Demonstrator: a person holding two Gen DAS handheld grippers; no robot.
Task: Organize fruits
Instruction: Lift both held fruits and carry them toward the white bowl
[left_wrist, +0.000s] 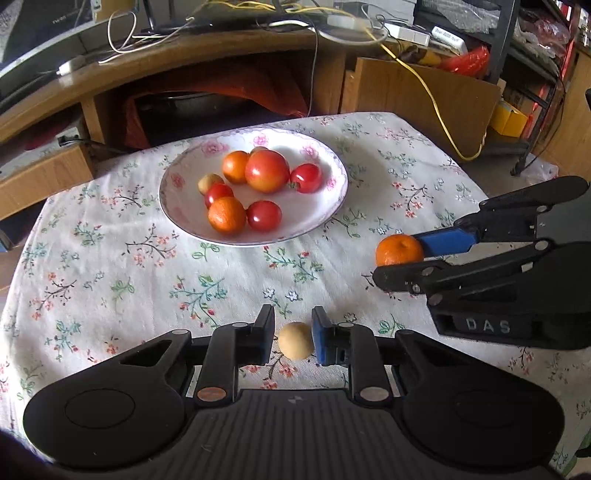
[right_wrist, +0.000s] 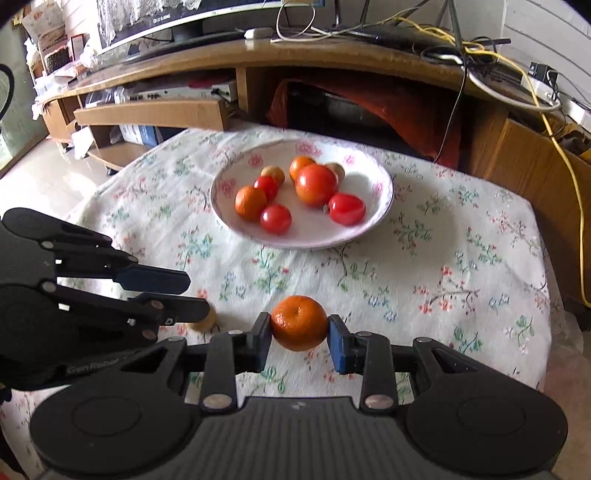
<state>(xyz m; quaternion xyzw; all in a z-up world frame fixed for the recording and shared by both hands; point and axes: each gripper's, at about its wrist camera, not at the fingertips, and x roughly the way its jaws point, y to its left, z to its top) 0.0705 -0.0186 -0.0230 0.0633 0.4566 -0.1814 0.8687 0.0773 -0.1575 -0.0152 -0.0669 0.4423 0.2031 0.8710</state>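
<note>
**Op:** My left claw sits low over the bench, fingers narrowed around the small pale fruit. The blue pad looks to be touching it; on the black side I see a sliver of gap, so I judge it bracketed, not yet pinched. I came in flat so the fruit can't roll off the flowered cloth.

**Spotter:** And the plate?

**Op:** The plate is straight ahead, mid-bench, already carrying tomatoes, two oranges and a couple of small brownish fruits. That's the collecting spot, which is why both claws face it.

**Spotter:** Right side?

**Op:** My right claw is clamped on the mandarin, pads on opposite flanks, stem dimple up. Whether it rests on the cloth or is lifted, I can't tell. Gripping across the widest part should keep it from squirting out.

**Spotter:** Clearance?

**Op:** The claws are near each other, so I'd move one at a time.
</note>
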